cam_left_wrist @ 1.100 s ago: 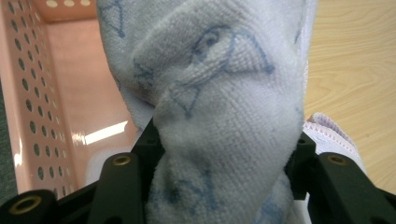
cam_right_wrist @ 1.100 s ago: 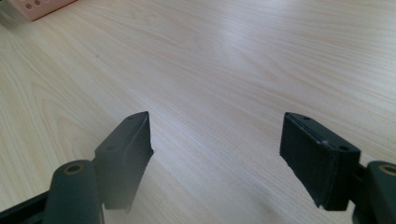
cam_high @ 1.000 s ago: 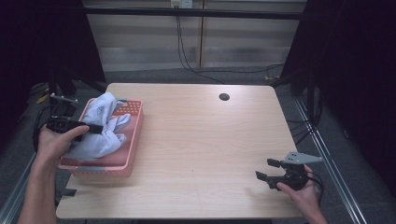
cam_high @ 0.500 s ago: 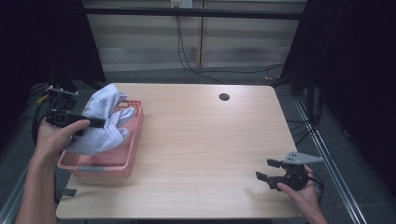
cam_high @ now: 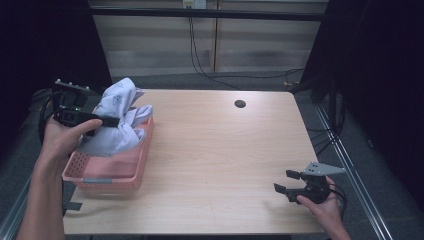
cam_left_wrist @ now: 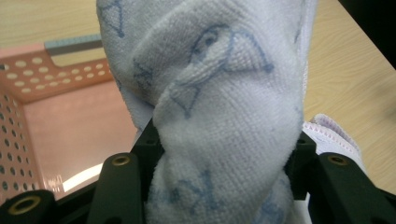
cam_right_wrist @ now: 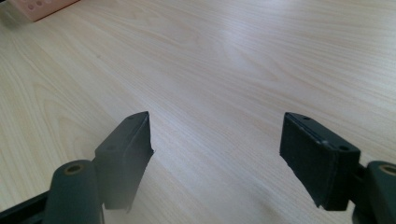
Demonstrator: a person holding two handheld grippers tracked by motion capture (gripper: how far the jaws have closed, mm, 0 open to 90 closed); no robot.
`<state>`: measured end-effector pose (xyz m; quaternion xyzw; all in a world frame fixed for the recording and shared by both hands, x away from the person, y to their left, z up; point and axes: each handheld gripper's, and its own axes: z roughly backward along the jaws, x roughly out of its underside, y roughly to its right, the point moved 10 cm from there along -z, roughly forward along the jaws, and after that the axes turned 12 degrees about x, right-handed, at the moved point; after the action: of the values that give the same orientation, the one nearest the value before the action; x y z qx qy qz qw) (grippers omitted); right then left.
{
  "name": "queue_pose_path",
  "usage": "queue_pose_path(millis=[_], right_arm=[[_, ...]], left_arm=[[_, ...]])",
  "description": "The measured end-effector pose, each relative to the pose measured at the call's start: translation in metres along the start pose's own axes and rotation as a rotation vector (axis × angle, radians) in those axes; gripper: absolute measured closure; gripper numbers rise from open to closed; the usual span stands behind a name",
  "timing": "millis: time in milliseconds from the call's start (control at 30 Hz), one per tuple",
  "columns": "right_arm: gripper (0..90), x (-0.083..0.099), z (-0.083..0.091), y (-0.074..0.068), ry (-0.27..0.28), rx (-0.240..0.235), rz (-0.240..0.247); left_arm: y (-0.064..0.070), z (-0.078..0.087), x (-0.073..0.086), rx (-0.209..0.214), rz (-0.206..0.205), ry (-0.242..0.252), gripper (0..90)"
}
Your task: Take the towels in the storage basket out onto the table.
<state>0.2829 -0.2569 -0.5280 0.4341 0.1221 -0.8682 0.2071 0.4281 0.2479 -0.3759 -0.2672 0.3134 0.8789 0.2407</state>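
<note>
— Start with the big stuff: what's the setup?

— A pale wooden bench (cam_high: 210,165) with a small dark hole (cam_high: 240,104) near the far edge, dark curtains on both sides, a grey panelled wall behind with cables hanging down it. The floor around is dim.

— And on the bench?

— A pink perforated basket (cam_high: 107,175) at the left edge. Above it hangs a white towel (cam_high: 117,117) with a faint blue print, bunched and partly draping over the basket's far rim.

— Hangs from what?

— The left gripper (cam_high: 102,121). Its fingers are clamped on a thick fold of the towel; in the left gripper view the cloth bulges out between them, with the basket's floor (cam_left_wrist: 74,135) bare underneath. I'd say gripping a fat bunch like that is meant to bring the whole cloth up clear of the basket walls in one go.

— The other hand?

— The right gripper (cam_high: 287,182) sits low over the near right corner of the bench, well apart from the towel. Its fingers (cam_right_wrist: 128,154) stand wide apart, nothing between them, just bare wood grain. It looks parked, probably waiting to catch a corner.
</note>
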Motion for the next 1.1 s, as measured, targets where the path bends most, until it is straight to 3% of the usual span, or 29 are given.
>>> queue_pose_path(millis=[267, 700, 1067, 1100], right_arm=[[24.8, 0.000, 0.001, 0.000, 0.000, 0.002, -0.001], [24.8, 0.000, 0.000, 0.000, 0.002, 0.003, 0.003], [24.8, 0.000, 0.001, 0.000, 0.000, 0.003, 0.003], [24.8, 0.000, 0.001, 0.000, -0.001, 0.001, 0.002]], left_arm=[[0.011, -0.001, -0.014, -0.011, -0.009, -0.007, 47.4], [0.035, 0.016, -0.041, -0.015, -0.047, 0.013, 47.4], [0.060, 0.003, -0.059, 0.011, -0.085, 0.009, 47.3], [0.065, 0.000, -0.062, 0.009, -0.100, -0.008, 47.3]])
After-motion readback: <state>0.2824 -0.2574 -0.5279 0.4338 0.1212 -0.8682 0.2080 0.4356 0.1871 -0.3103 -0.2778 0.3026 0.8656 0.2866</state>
